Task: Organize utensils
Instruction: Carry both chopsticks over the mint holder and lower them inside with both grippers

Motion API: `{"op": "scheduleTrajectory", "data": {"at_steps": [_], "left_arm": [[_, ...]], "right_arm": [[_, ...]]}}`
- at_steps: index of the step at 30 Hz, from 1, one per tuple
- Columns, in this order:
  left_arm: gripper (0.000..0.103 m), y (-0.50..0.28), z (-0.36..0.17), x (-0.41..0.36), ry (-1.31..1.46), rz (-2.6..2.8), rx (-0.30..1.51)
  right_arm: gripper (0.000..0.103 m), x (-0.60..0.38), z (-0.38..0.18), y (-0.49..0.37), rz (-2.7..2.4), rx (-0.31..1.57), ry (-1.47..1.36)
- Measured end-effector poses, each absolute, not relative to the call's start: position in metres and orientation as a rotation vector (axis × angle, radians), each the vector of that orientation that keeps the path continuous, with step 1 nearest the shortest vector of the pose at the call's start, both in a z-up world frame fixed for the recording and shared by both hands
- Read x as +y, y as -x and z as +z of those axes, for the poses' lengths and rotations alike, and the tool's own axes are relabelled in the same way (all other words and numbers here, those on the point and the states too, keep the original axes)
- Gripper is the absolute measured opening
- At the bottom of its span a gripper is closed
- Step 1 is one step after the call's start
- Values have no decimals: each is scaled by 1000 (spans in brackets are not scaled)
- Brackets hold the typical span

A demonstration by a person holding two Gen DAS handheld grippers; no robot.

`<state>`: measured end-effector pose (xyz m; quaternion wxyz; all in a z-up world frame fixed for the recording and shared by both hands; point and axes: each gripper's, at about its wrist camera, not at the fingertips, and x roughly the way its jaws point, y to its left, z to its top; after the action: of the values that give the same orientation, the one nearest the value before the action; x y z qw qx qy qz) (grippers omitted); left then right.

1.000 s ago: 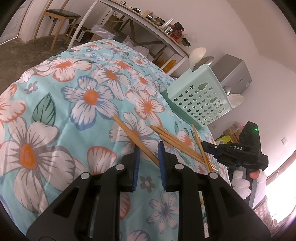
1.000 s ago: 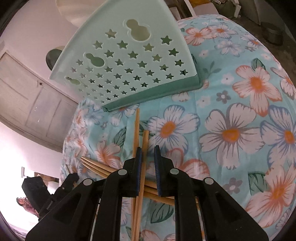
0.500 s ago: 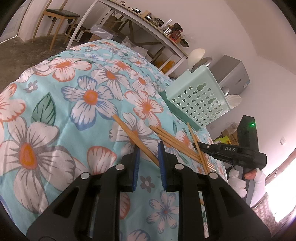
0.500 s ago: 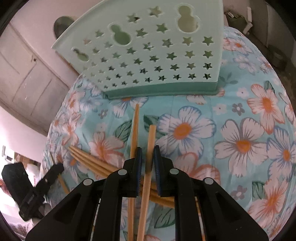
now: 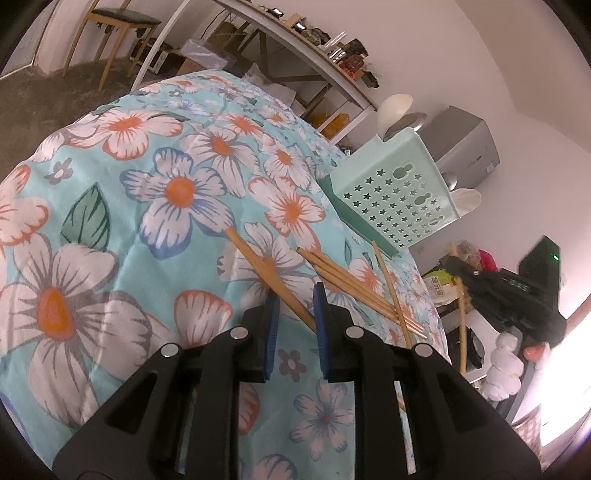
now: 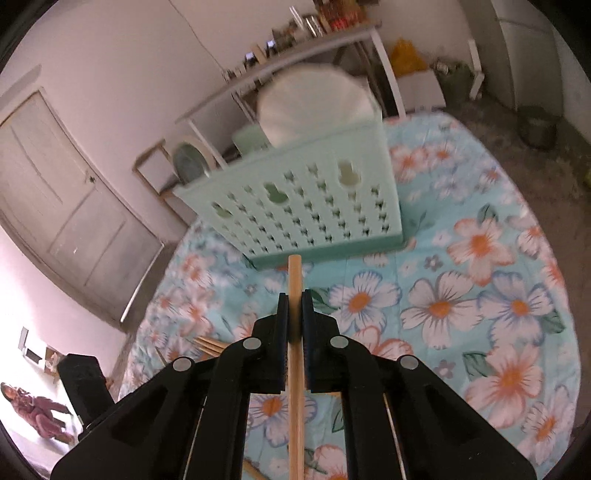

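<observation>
My left gripper (image 5: 295, 291) rests low over the floral cloth. Its jaws are closing around one wooden chopstick (image 5: 266, 266), which lies slantwise on the cloth with a gap still showing at the pads. Several more chopsticks (image 5: 354, 291) lie just to its right, in front of the mint star-holed basket (image 5: 399, 199). My right gripper (image 6: 294, 295) is shut on a single chopstick (image 6: 294, 273) and holds it off the cloth, its tip towards the basket (image 6: 295, 210). In the left wrist view that held chopstick (image 5: 460, 325) hangs past the table's right edge.
A white plate (image 6: 314, 103) stands in the basket behind its front wall. The cloth-covered table (image 6: 517, 306) drops off at its rounded edges. A long shelf (image 5: 295, 48) and a chair (image 5: 118, 22) stand beyond it. A gloved hand (image 5: 506, 365) holds the right gripper.
The right gripper has risen and tilted up with one chopstick in its jaws, so the basket now sits farther ahead. The left gripper has stayed over its chopstick.
</observation>
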<state>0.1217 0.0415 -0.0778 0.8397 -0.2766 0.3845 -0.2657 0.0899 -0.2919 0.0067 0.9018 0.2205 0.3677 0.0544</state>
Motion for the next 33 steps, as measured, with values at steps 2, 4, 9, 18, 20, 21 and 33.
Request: {"op": "scheduleTrajectory", "data": {"at_steps": [2,4,9,18,20,21,33], "left_arm": [[16,-121,-73,42,589,-552,814],[15,-119,-65,43,583,-545,798],[12,-110,-32,38,531,-546,724],[5,-100,38,25,437,-582,546],[4,-99,53,20,421,-589,508],[4,-99,59,18,411,-588,495],[4,-104,143,-7,332,-614,289]], "right_arm": [[7,-295,14,-81,113,726,-464],[7,-299,23,-72,115,687,-470],[7,-310,36,-54,126,623,-491],[7,-325,61,-31,129,514,-513],[7,-329,64,-27,131,497,-520],[7,-332,65,-26,131,490,-525],[7,-355,64,-18,162,448,-597]]}}
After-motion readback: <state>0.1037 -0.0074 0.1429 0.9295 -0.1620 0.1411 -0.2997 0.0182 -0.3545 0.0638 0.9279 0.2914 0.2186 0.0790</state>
